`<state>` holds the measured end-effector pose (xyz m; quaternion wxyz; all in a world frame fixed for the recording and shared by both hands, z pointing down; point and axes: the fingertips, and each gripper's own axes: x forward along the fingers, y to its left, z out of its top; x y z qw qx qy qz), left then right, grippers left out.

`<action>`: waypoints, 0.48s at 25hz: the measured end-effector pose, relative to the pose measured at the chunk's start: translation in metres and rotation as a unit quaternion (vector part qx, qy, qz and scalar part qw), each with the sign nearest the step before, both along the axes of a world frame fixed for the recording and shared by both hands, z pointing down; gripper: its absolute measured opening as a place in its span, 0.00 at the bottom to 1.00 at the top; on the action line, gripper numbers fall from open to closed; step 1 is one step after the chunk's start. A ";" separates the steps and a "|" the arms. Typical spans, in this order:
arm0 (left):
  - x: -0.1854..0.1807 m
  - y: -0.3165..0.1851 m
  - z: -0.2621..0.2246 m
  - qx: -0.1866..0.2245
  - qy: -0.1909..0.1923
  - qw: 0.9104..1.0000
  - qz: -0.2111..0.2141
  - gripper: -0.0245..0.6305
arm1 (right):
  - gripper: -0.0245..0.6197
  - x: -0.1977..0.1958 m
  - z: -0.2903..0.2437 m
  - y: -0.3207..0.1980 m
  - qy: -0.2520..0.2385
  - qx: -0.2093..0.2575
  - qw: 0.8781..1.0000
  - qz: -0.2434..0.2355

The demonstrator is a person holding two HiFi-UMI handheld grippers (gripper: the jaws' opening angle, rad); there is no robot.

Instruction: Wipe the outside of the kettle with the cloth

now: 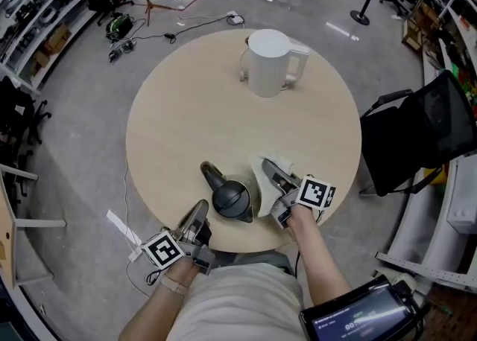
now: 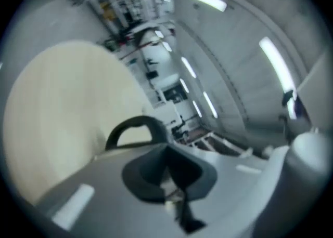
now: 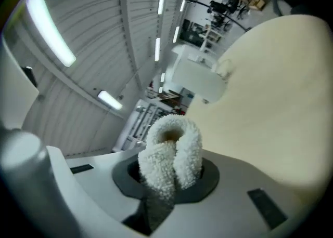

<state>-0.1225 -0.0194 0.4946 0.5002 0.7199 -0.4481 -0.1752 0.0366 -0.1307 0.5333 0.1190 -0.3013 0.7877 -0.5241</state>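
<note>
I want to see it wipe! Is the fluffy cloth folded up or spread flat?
Folded: the cloth bends double in a loop, pinched between the right gripper jaws.

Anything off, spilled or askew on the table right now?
Nothing spilled or damaged. Only note: the dark kettle stands close to the table's near edge, and the cloth is bunched in the right gripper's shut jaws.

Round table (image 1: 186,123): light wood top, on grey floor. White jug (image 1: 268,62) upright near the table's far edge. Black chair (image 1: 425,135) just beside the table's right side. Cables (image 1: 190,27) on floor beyond the table. Shelving (image 1: 37,4) well left of the table.
</note>
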 end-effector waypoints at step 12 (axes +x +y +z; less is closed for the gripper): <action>0.055 -0.044 -0.026 0.129 -0.361 0.910 0.161 0.04 | 0.15 -0.055 -0.009 0.007 0.167 0.167 0.972 -0.015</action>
